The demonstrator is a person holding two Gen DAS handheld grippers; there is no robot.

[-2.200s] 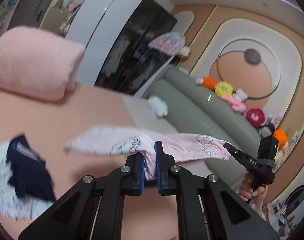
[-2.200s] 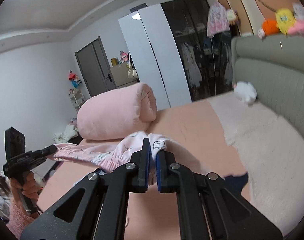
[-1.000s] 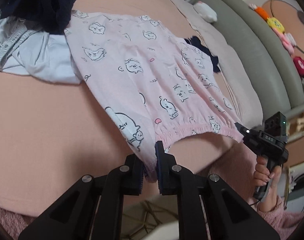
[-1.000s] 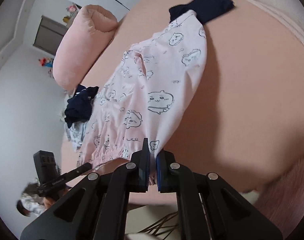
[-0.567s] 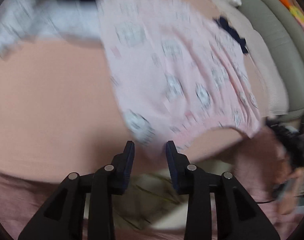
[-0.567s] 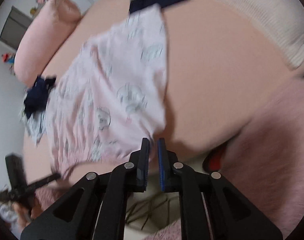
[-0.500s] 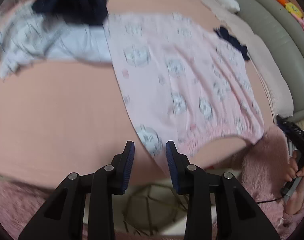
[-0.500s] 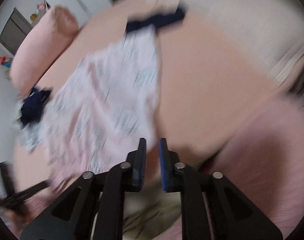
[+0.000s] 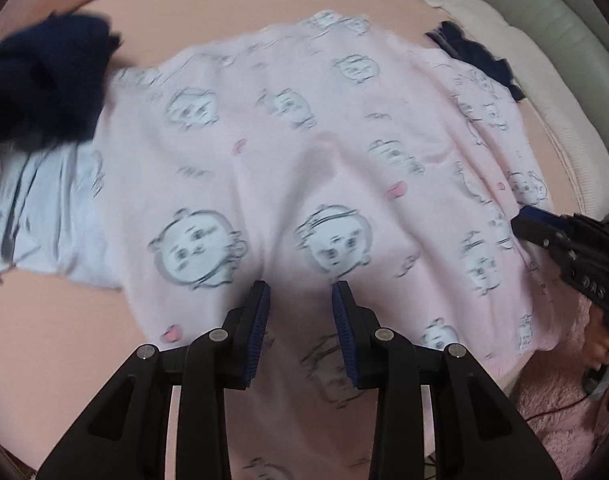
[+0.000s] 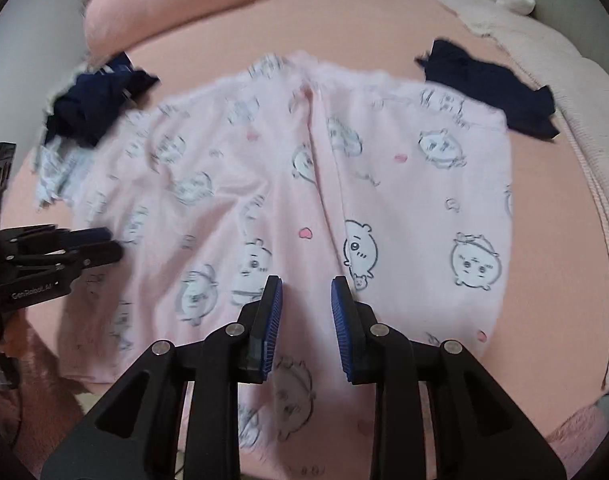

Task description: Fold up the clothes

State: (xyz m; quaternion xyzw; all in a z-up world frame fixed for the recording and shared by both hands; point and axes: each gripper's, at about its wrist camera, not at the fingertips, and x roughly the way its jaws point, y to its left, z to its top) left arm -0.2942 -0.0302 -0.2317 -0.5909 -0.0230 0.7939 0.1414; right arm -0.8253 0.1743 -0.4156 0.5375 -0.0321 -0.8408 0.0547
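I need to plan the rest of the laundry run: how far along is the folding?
Done: the pink garment lies spread flat on the bed. In hand: nothing; the left gripper and right gripper have just been opening, jaws apart above the cloth. Left: no fold made yet, and the navy clothes and pale garment lie unfolded.

Both wrist views look steeply down, close, sharing the pink garment [image 9: 304,152]

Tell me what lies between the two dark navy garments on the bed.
The pink printed pajama pants span the stretch from the navy garment to the other navy garment, clearest in the right wrist view.
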